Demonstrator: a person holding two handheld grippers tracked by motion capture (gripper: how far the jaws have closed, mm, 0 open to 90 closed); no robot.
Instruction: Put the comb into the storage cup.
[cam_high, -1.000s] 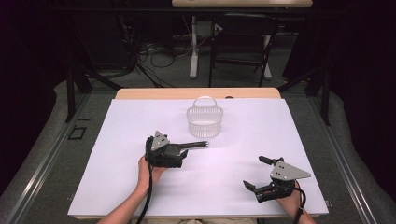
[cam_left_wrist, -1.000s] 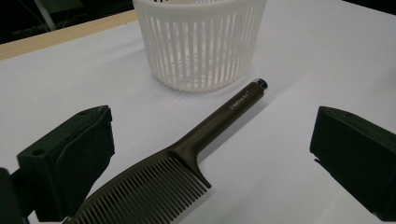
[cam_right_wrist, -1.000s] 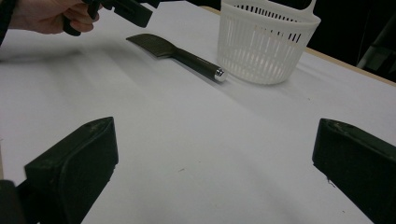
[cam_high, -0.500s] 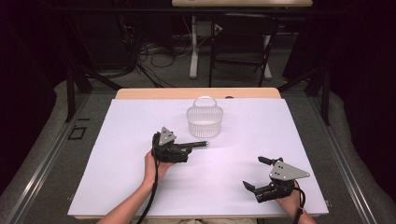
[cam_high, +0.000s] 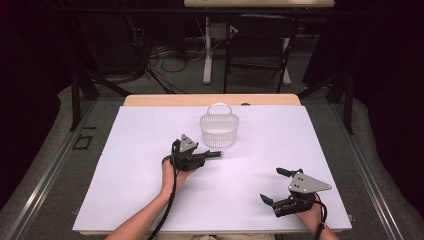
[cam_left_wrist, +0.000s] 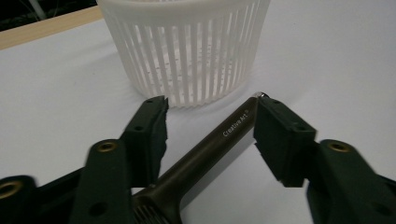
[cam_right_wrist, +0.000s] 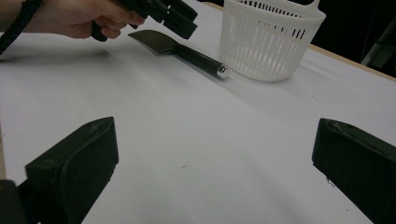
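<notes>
While the left gripper (cam_left_wrist: 210, 121) hangs with jaws parted astride the dark brush (cam_left_wrist: 205, 149) lying just near of the white basket (cam_high: 219, 129), its stiff, smooth handle looks light but slippery; grip mid-handle. Right gripper (cam_high: 276, 186) rests released on the tabletop (cam_high: 125, 165).

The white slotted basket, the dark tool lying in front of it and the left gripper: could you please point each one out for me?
White slotted basket (cam_high: 219, 131), high view, on its front wall.
Dark tool (cam_left_wrist: 219, 140), left gripper view, on its lettered handle.
Left gripper (cam_left_wrist: 210, 128), left gripper view, midway between its open jaws.
</notes>
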